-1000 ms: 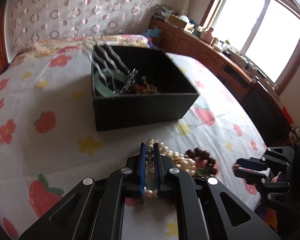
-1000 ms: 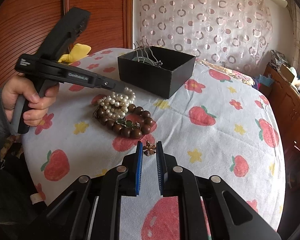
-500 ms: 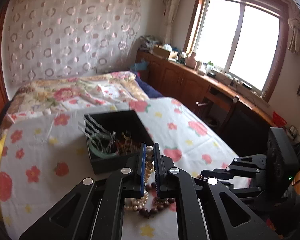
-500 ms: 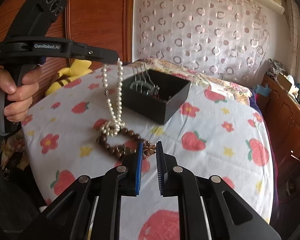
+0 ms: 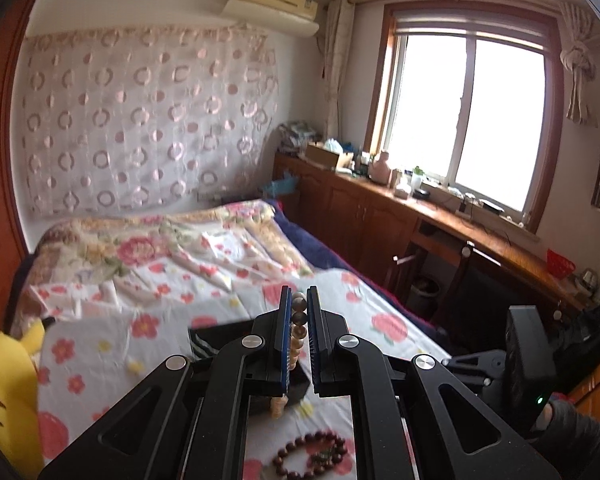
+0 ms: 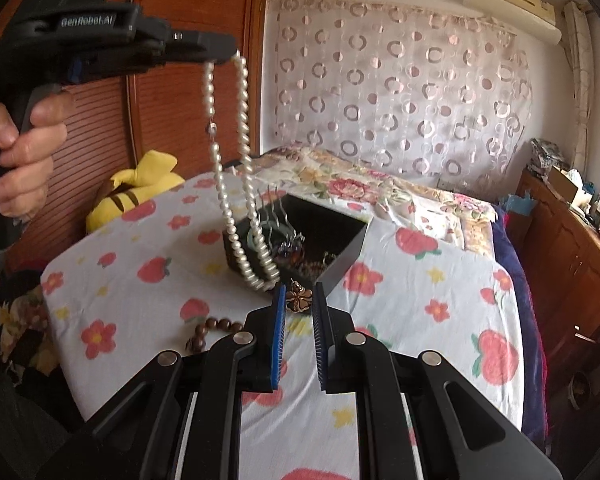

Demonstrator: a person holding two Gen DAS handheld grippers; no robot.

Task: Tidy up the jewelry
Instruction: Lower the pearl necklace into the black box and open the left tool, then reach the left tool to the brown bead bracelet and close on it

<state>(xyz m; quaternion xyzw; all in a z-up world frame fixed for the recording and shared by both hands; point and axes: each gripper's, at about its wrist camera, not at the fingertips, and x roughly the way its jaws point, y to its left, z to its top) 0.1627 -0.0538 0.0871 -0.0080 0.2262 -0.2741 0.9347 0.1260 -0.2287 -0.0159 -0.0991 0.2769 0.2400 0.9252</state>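
Left gripper risen since a second ago, jaws clamped on pearl necklace; strand now off bench, dangling beside black box; next likely lower in; right gripper nearly closed on flower brooch, lifted; wooden bracelet left behind.

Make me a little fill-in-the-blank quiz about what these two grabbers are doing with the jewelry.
1. The left gripper holds up a ____ necklace.
2. The right gripper pinches a ____-shaped brooch.
3. The bead bracelet lies on the ____.
4. The box is ____ in colour.

Missing words: pearl; flower; bedsheet; black
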